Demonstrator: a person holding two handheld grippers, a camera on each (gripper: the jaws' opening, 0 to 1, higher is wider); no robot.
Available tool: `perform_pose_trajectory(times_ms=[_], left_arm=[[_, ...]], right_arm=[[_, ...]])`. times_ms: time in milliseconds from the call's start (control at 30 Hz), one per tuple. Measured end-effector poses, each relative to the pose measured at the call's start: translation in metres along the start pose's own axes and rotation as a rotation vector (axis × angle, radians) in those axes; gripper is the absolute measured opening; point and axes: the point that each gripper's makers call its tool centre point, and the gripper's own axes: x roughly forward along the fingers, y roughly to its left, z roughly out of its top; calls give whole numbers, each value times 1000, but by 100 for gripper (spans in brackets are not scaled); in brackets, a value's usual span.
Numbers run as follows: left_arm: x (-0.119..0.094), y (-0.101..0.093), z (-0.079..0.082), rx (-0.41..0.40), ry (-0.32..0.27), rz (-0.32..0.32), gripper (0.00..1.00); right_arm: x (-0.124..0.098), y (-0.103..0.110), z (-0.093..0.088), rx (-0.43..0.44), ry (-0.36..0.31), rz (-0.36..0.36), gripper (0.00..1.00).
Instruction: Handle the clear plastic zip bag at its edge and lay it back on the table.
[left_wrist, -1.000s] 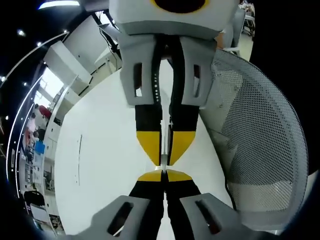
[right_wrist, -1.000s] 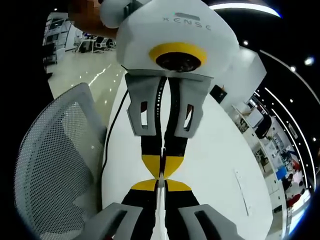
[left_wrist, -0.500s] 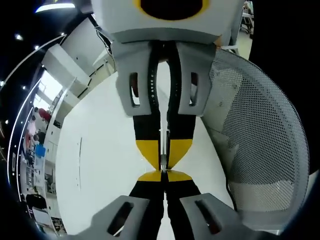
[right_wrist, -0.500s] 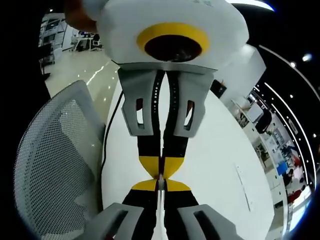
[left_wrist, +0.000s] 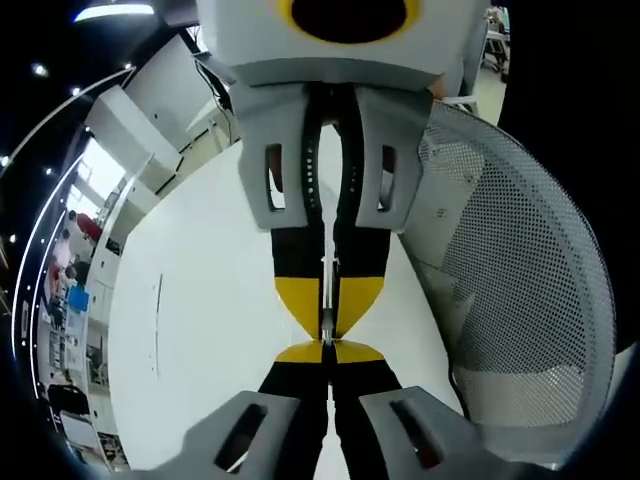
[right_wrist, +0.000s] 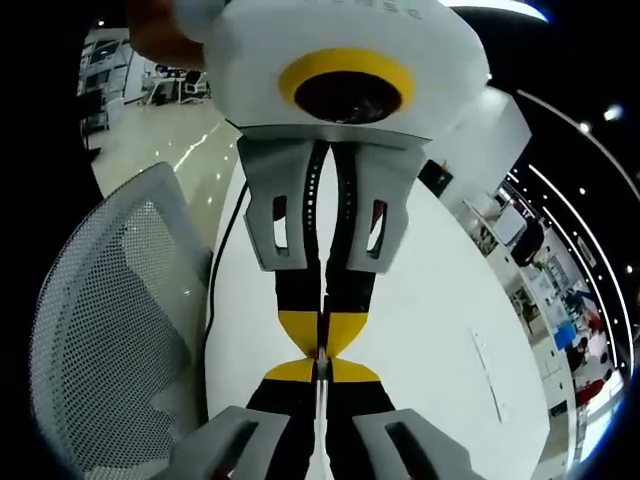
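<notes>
Facing tip to tip above the white counter (left_wrist: 200, 330), left tongs (left_wrist: 328, 345) and right tongs (right_wrist: 320, 352) pinch shut on a thin clear bag edge (right_wrist: 318, 400); pulling apart risks slippage.

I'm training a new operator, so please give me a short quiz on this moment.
1. True or false: the left tool and the right tool meet tip to tip above the white table.
2. What stands beside the table? A. a grey mesh office chair; B. a red stool; C. a cardboard box.
3. Fill in: both tools' jaws are ____ (open or shut).

Key: 1 true. 2 A. 3 shut, on a thin pale strip seen edge-on, seemingly the clear plastic zip bag.
</notes>
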Motion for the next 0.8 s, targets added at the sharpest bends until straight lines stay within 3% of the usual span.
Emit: perform_pose_trajectory(times_ms=[800], left_arm=[[-1, 1, -3, -14, -1, -9, 0]], right_arm=[[-3, -1, -4, 20, -14, 0, 0]])
